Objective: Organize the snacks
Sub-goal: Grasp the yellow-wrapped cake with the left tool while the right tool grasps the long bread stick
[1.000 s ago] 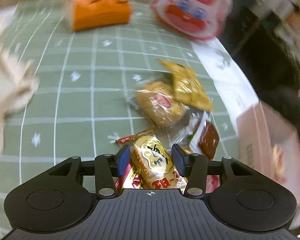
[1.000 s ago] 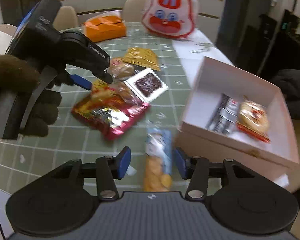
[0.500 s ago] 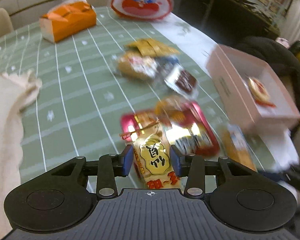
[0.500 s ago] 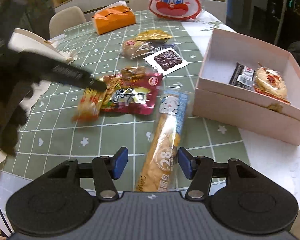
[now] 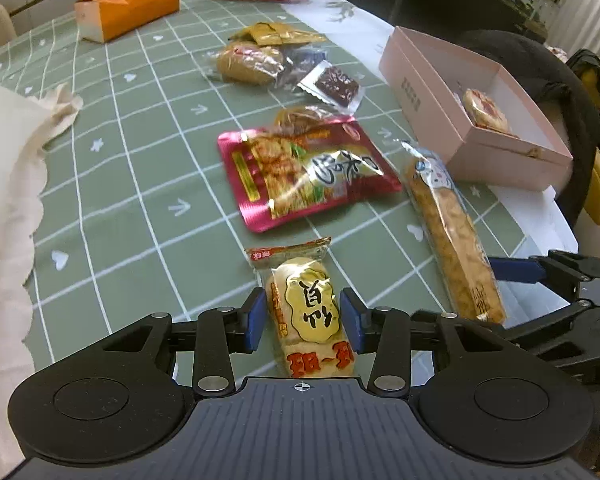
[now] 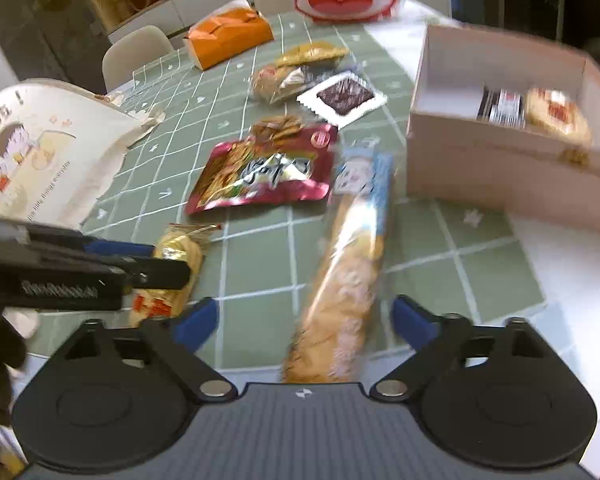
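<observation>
- Left wrist view: we see the left gripper (image 5: pixel 303 316) pinching one gold-label rice cracker pack (image 5: pixel 306 312) between its blue pads, pack's long axis running along the fingers, crimped end pointing away from the camera.
- We count one red snack pouch (image 5: pixel 306 176) flat on the green checked tablecloth (image 5: pixel 112 168), just beyond the held pack, long axis roughly left to right.
- One long biscuit pack (image 5: pixel 450 236) lies right of the pouch, long axis near to far, far end near the pink box (image 5: pixel 432 96).
- In the box we see one round snack (image 5: pixel 484 110); the rest of the inside is hidden here.
- Farther off: one bread bun in clear wrap (image 5: pixel 248 64), one dark square packet (image 5: pixel 336 86), one gold packet (image 5: pixel 276 34), one orange tissue box (image 5: pixel 128 4).
- The right gripper (image 5: pixel 512 270) shows at the right edge, near the biscuit pack's near end.
- Right wrist view, blurred: the right gripper (image 6: pixel 304 318) is spread wide, fingers either side of the biscuit pack (image 6: pixel 350 264) and clear of it; pack points away, tilted slightly right.
- The left gripper (image 6: pixel 156 260) at left clamps the rice cracker pack (image 6: pixel 172 272) low over the cloth.
- The pink box (image 6: pixel 496 176) holds two items here: one dark wrapped bar (image 6: pixel 500 106), one round snack (image 6: pixel 558 116).
- One red pouch (image 6: pixel 264 172), one cartoon-print cloth bag (image 6: pixel 40 152) at left.
</observation>
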A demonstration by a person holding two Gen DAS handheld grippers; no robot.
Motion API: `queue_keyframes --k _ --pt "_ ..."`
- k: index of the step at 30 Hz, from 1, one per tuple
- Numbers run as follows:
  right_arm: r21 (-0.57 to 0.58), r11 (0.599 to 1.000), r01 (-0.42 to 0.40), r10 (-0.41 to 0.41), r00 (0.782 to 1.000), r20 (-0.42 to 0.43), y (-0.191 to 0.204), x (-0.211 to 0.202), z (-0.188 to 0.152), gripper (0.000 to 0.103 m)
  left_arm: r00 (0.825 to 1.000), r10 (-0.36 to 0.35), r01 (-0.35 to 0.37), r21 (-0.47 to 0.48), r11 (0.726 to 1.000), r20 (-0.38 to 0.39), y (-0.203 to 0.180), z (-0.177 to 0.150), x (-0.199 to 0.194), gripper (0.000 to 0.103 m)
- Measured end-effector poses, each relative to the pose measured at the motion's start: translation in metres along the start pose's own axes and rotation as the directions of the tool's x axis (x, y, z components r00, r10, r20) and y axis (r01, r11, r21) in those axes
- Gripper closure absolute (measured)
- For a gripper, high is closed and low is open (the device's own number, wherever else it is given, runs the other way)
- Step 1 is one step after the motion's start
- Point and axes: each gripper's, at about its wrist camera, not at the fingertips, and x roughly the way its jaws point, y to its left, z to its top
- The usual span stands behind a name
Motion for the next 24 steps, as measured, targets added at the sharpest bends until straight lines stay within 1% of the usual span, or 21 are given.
queue_keyframes --k 2,3,4,5,7,9,11,13,14,15,16,17,18,21,24 --pt "0.024 0.999 -0.022 0.023 1.000 -0.020 0.000 0.000 0.000 0.000 1.000 -0.001 0.001 -0.008 1.000 -0.007 0.001 -0.003 0.000 0.055" --pt "0.011 1.000 -0.022 0.023 0.999 -0.027 0.001 0.000 0.000 0.000 1.000 0.000 0.000 -0.016 1.000 -0.015 0.002 -0.005 0.000 0.055" --pt "-0.014 1.000 -0.023 0.022 0.999 -0.036 0.002 0.000 0.000 0.000 1.000 0.001 -0.002 -0.023 1.000 -0.031 0.002 -0.007 0.002 0.057" --pt "-0.044 0.999 -0.026 0.024 0.998 -0.049 0.003 0.000 -0.001 0.000 1.000 0.006 -0.006 -0.017 1.000 -0.025 0.001 -0.009 0.001 0.057" --pt "-0.033 0.998 -0.046 0.044 0.997 -0.059 0.000 -0.001 0.002 0.001 0.999 0.014 -0.014 -0.012 1.000 -0.030 -0.002 -0.011 0.000 0.057" --pt "0.020 0.998 -0.051 0.053 0.997 -0.064 -0.007 -0.004 0.007 0.011 0.999 0.013 -0.013 -0.023 1.000 -0.031 -0.002 -0.013 -0.001 0.057" --pt "0.061 0.996 -0.062 0.065 0.997 -0.049 -0.015 -0.008 0.013 0.016 1.000 0.012 -0.013 -0.034 0.999 -0.028 -0.002 -0.014 -0.001 0.058" --pt "0.050 0.999 -0.002 0.002 1.000 -0.007 -0.015 -0.010 0.017 0.018 0.999 0.011 -0.012 -0.039 0.999 -0.030 -0.002 -0.014 -0.002 0.058" --pt "0.021 0.999 0.037 -0.037 0.999 0.013 -0.012 -0.011 0.020 0.022 0.999 0.009 -0.010 -0.044 0.999 -0.031 -0.001 -0.014 -0.002 0.058" --pt "-0.009 0.998 0.067 -0.067 0.997 0.024 -0.009 -0.009 0.021 0.030 0.999 0.006 -0.007 -0.051 0.999 -0.033 -0.001 -0.014 -0.002 0.058" --pt "-0.034 0.995 0.089 -0.088 0.996 0.028 -0.007 -0.006 0.023 0.035 0.999 0.003 -0.004 -0.056 0.998 -0.032 0.000 -0.014 -0.002 0.058" --pt "-0.056 0.994 0.098 -0.097 0.995 0.024 -0.004 -0.003 0.024 0.046 0.999 -0.001 -0.001 -0.063 0.998 -0.032 0.000 -0.015 -0.003 0.058" --pt "-0.066 0.993 0.093 -0.093 0.996 0.012 -0.003 0.000 0.024 0.054 1.000 -0.004 0.002 -0.069 0.998 -0.031 0.001 -0.015 -0.003 0.058" --pt "-0.092 0.993 0.070 -0.072 0.997 -0.010 0.005 0.002 0.020 0.059 1.000 -0.013 0.010 -0.084 0.996 -0.028 0.003 -0.016 -0.004 0.058" --pt "-0.141 0.989 0.036 -0.040 0.999 -0.030 0.016 -0.001 0.010 0.060 0.999 -0.018 0.015 -0.098 0.995 -0.030 0.004 -0.015 -0.003 0.058"
